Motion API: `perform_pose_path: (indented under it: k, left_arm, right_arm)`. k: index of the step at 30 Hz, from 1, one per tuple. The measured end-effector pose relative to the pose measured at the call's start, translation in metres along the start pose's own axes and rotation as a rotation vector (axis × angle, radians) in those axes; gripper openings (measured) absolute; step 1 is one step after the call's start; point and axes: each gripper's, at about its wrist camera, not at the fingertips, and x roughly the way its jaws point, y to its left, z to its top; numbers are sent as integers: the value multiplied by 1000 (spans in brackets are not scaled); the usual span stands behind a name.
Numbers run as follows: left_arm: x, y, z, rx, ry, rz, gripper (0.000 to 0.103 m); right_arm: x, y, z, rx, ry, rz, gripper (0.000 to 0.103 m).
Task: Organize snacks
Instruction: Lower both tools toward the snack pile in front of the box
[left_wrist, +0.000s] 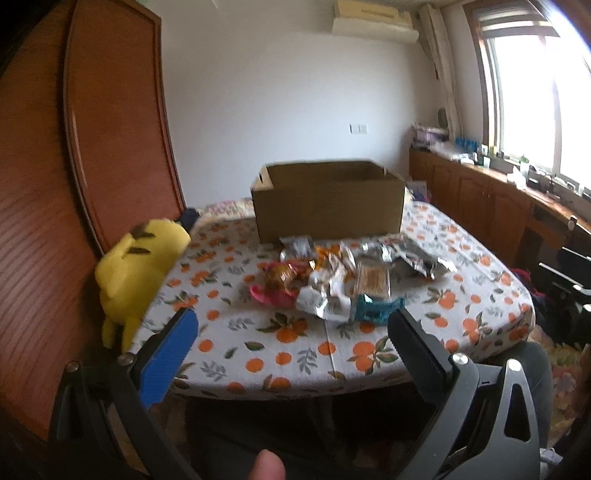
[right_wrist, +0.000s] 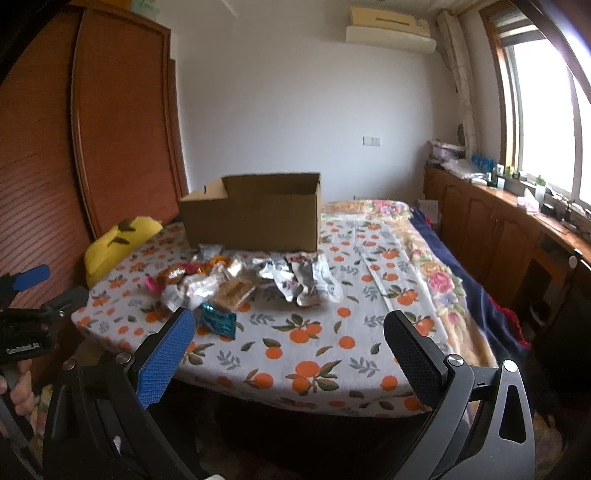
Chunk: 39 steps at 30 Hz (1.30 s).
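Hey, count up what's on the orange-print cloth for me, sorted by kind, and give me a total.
Cardboard box: 1
Yellow plush toy: 1, at the cloth's left edge
Teal packet: 1
Pink packet: 1
Clear cracker pack: 1
Silver wrappers: a heap, overlapping too much to count exactly
Total: 5 plus the silver heap

Both wrist views look from off the near edge toward the cardboard box (left_wrist: 328, 201) (right_wrist: 255, 214), sharing it; the right view sits further right of it
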Motion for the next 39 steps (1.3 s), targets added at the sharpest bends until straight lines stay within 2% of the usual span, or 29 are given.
perform_pose_path:
  k: [4,7,9,13,19,21,23,26,28,33,35,39]
  left_arm:
    - [28,0,-6,-23,27,-5,103]
    - [46,1,-10,-45,58,-59,103]
    - [61,-1,-14,-28,75,-59,103]
    - [84,1,-12,-37,117,-99,101]
    - [110,3,1,-34,136,-141,100]
    - [118,4,8,-41,145,-179,93]
    - [126,4,16,-32,158,-214,90]
    - [143,3,29,-24,194,-262,79]
    - [154,5,36,-27,222,-298,76]
    - [182,-1,48,59,271,-304,64]
    - [191,-8,50,112,308,-318,56]
    - [210,-17,48,171,374,-331,54]
  right_arm:
    - [21,-5,-2,-16,35,2,103]
    - [38,-10,-4,-28,56,9,103]
    - [49,-13,-6,-39,67,21,103]
    - [73,-17,-11,-49,106,39,103]
    - [103,-18,-13,-72,150,63,103]
    - [110,-18,-12,-77,160,71,103]
    - [117,-19,-10,-78,165,80,103]
    - [126,-20,-8,-85,177,92,103]
    - [132,-20,-8,-93,189,96,103]
    - [146,-19,-8,-113,221,114,103]
    - [152,-19,-7,-114,234,125,103]
    - [160,-19,-9,-90,256,146,103]
